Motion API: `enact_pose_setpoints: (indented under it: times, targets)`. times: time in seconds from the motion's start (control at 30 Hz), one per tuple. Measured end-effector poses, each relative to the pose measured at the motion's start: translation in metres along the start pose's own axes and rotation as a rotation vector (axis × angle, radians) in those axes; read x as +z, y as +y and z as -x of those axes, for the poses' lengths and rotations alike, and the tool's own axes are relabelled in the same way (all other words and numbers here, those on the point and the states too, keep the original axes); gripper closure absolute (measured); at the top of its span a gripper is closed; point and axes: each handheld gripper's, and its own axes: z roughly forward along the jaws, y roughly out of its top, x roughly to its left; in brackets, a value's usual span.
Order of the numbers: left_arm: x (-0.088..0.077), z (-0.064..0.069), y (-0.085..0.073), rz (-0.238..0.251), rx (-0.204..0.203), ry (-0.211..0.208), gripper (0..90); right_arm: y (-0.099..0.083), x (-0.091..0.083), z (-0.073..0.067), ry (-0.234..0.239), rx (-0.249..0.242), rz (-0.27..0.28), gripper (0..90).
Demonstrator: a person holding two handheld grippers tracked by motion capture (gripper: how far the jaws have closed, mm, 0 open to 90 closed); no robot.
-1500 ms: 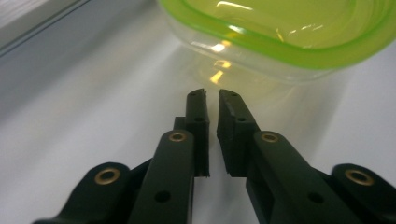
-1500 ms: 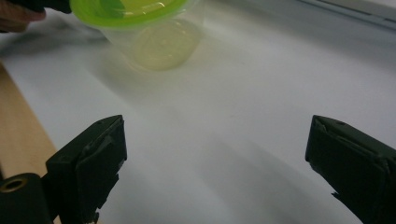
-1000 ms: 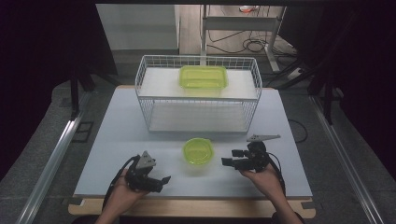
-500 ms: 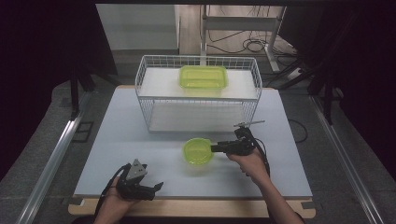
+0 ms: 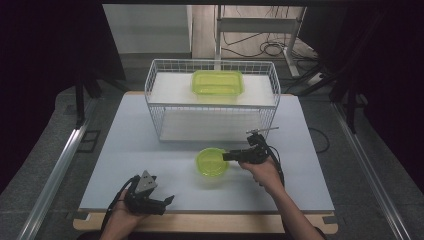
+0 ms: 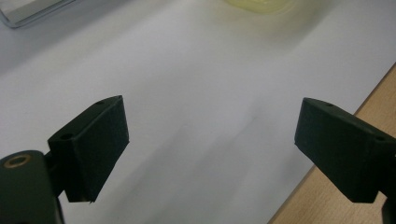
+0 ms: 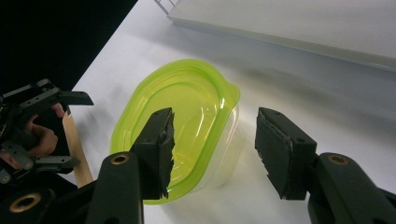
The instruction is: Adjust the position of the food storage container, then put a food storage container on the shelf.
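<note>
The right gripper (image 7: 212,154) is reaching to grasp the green bowl (image 7: 180,121); its jaws, just closing, straddle the near rim, pads not yet pressing; next, pinch it; the left gripper (image 6: 212,149) gapes, empty.

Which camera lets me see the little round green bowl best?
The right gripper view: the round green bowl sits large and sharp there. The high view shows it small; the left gripper view catches a blurred yellowish edge.

A bowl (image 5: 212,161) sits on the table (image 5: 150,150) before the wire rack (image 5: 212,100), which holds a container (image 5: 217,82).
</note>
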Motion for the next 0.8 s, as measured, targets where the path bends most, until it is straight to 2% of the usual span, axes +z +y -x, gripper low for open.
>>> enact_pose_setpoints:
  times: [0.53,0.8]
  targets:
    - [0.0007,-0.0002,-0.0009,-0.009,0.009,0.003,9.0,-0.0004,0.0018,0.0031,0.004,0.008,0.0,46.5]
    - [0.0023,0.0008,-0.0014,-0.02,0.022,0.006,9.0,0.0015,0.0066,0.0054,0.025,0.034,-0.013,52.7]
